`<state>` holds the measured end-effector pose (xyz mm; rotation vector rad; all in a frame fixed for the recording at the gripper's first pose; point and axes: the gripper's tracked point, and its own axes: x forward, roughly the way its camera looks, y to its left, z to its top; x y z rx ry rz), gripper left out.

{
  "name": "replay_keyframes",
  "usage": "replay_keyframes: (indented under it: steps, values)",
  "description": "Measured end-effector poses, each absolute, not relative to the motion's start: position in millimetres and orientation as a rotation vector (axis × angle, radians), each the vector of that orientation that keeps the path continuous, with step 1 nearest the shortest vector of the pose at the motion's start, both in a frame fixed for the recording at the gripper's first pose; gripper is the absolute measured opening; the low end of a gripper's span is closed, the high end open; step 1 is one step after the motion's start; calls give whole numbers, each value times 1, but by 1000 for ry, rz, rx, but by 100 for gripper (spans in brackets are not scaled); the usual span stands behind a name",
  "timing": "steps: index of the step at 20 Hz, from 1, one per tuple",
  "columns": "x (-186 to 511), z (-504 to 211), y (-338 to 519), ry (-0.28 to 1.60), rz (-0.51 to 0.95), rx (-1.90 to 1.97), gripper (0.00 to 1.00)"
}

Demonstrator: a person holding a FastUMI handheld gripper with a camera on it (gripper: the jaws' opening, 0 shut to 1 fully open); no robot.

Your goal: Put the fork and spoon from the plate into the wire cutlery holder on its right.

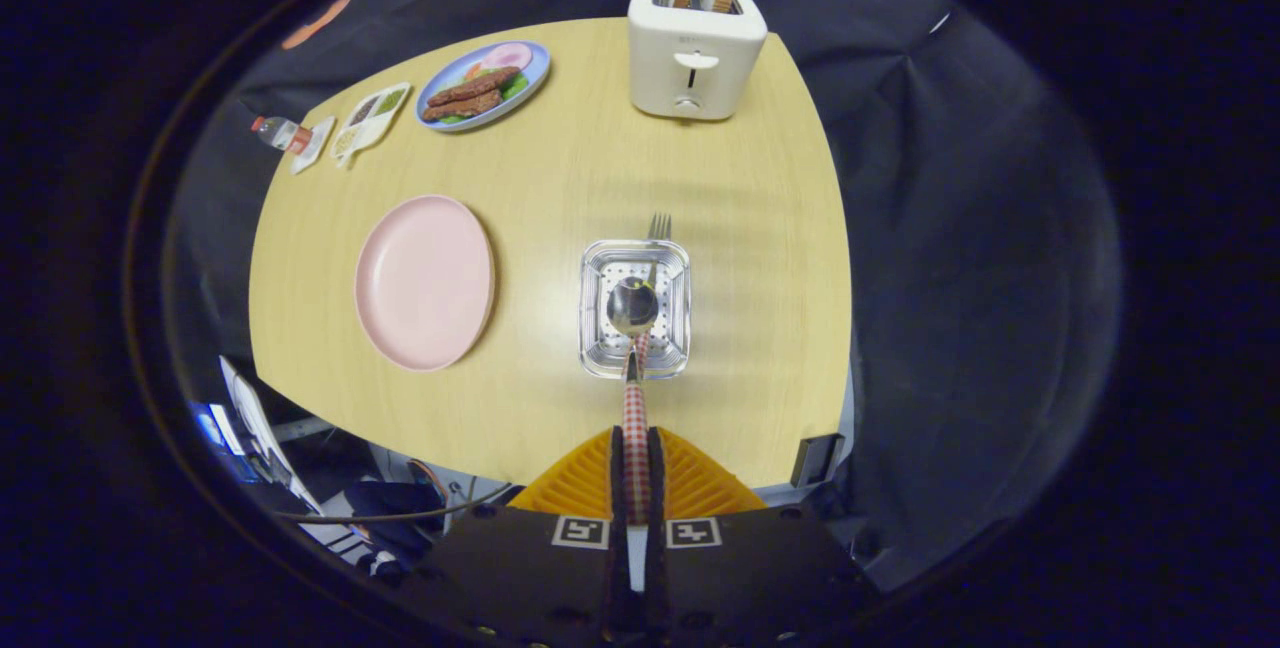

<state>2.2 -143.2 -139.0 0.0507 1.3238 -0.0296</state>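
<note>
My gripper (636,453) is shut on the spoon's red-checked handle (635,438), and I look down from high above the table. The spoon's steel bowl (632,306) hangs over the open top of the wire cutlery holder (681,328), a square silver basket just ahead of the fingers. The fork (658,228) stands in the holder with its tines sticking out over the far rim. Left of the holder lies the pink plate (425,281), bare on top.
A white toaster (695,53) with two bread slices stands at the table's far edge. A blue plate of food (484,85), a small divided dish (368,121) and a little bottle (280,133) sit at the far left. The wooden table (560,168) ends close below the holder.
</note>
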Motion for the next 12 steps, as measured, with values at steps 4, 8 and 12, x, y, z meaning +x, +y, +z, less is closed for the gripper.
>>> replay_keyframes:
  steps: [4,8,12]
  values:
    - [5,-140,-144,1335,-43,59,6]
    - [9,-138,-142,1346,-51,60,8]
    - [8,-137,-141,1363,-56,62,9]
